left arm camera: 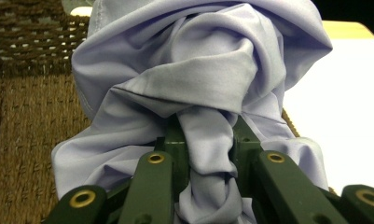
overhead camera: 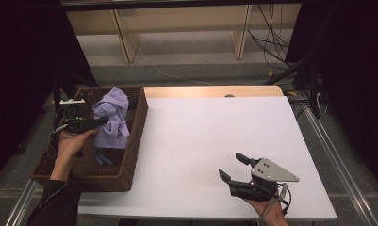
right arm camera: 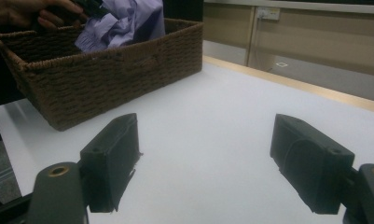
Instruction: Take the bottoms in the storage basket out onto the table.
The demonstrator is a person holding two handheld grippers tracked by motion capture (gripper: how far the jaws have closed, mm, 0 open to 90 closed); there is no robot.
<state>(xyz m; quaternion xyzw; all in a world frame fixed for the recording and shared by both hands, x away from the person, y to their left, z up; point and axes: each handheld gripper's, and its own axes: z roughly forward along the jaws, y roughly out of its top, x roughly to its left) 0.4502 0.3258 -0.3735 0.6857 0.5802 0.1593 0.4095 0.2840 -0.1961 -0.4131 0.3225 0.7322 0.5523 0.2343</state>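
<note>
White desk (overhead camera: 215,141), broad and bare. Wicker basket (overhead camera: 130,155) at its left edge. Lilac cloth (overhead camera: 112,117) bunched inside, hanging downward. Left tool (overhead camera: 99,120) clamped on a twisted fold, nearer by far. Right tool (overhead camera: 234,167) wide open, holding nothing, well apart rightward.

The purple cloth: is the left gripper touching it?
Touching. The left gripper view shows the left gripper with its jaws clamped on a twisted fold of the cloth.

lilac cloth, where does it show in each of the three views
High view: lilac cloth bunched at upper left, in the wicker basket, held by the left gripper.
Left gripper view: centre, pinched between the jaws.
Right gripper view: top left, above the basket rim.
Shared landmark: the wicker basket.
</note>
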